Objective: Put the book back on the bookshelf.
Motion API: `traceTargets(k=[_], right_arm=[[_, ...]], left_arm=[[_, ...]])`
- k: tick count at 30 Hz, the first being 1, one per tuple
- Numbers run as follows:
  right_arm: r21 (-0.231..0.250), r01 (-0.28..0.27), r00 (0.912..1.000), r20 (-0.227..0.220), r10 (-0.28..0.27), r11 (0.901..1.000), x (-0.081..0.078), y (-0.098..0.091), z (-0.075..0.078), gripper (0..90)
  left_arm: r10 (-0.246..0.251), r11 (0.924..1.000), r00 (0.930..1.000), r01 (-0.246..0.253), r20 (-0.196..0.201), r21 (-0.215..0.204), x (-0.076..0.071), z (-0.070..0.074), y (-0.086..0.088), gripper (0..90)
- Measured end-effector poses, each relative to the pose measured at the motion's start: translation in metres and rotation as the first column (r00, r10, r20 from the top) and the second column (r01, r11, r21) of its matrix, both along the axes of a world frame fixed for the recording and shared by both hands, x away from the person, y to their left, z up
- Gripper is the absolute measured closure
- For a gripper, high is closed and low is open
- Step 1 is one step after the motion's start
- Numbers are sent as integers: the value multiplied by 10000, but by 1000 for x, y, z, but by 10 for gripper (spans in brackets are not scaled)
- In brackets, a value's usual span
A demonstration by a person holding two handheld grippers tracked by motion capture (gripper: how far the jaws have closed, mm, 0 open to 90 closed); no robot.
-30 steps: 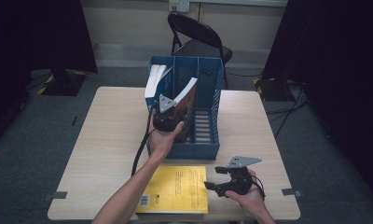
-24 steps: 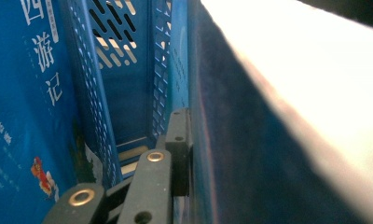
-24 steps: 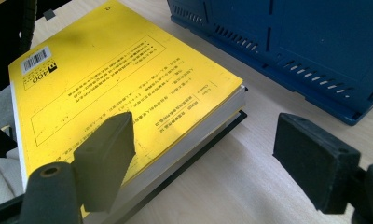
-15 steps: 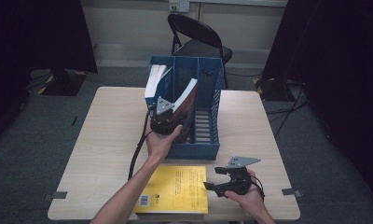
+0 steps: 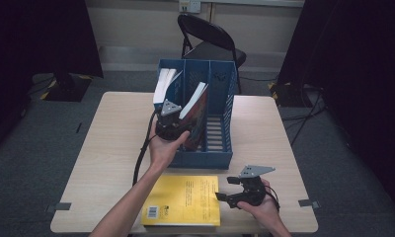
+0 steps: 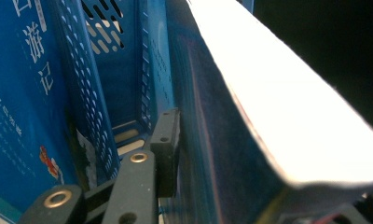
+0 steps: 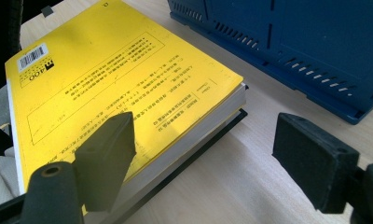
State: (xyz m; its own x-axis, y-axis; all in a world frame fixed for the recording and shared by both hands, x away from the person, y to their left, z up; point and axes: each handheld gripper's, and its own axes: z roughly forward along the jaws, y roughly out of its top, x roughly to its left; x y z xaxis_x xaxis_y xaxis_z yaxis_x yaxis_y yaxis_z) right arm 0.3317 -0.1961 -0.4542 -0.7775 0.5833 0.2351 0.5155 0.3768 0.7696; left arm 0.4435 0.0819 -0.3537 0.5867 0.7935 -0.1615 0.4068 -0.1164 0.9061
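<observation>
since a second ago the left tongs [image 5: 172, 129] have been opening off the dark book [image 5: 195, 116] leaning in the blue file rack [image 5: 220, 148]; stiff, heavyish, slick-covered, best pinched near the spine. right tongs [image 5: 224, 197] gape wide beside the yellow book [image 5: 183, 200] on the table [image 5: 111, 143].

books: 3 – 1 blue-covered book [image 5: 162, 85] in rack, 1 dark-covered book [image 5: 195, 111] leaning in rack, 1 yellow paperback book [image 5: 184, 200] flat | blue plastic three-slot file rack [image 5: 220, 89]: 1 | black folding chair [image 5: 210, 39]: 1 | light wooden table [image 5: 111, 138]: 1 | two-jaw grippers: 2 – left gripper [image 5: 170, 123], right gripper [image 5: 224, 197]
</observation>
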Motion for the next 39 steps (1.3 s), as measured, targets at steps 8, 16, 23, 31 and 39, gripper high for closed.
traceTargets(k=[8, 16, 23, 31, 39], right_arm=[[-20, -14, 10000, -9, 14, 10000, 0, 1, 0, 196], [-26, 23, 10000, 5, -23, 10000, 0, 0, 0, 193], [-92, 76, 9999, -75, -77, 9999, 1, 1, -1, 197], [-29, 67, 9999, -146, -68, 10000, 1, 2, 0, 199], [27, 43, 9997, -226, -43, 10000, 1, 0, -1, 206]], left_arm=[[-160, 9998, 9993, 164, -349, 95, 2, 9, 3, 618], [-372, 9925, 9957, 467, -850, 1127, 9, 28, 0, 596], [-358, 9846, 9719, 741, -2328, 1580, 20, 47, -5, 626], [325, 9462, 9315, 881, -3623, 3114, 37, 68, -19, 673], [416, 9194, 8953, 1395, -4435, 3677, 52, 75, -29, 670]])
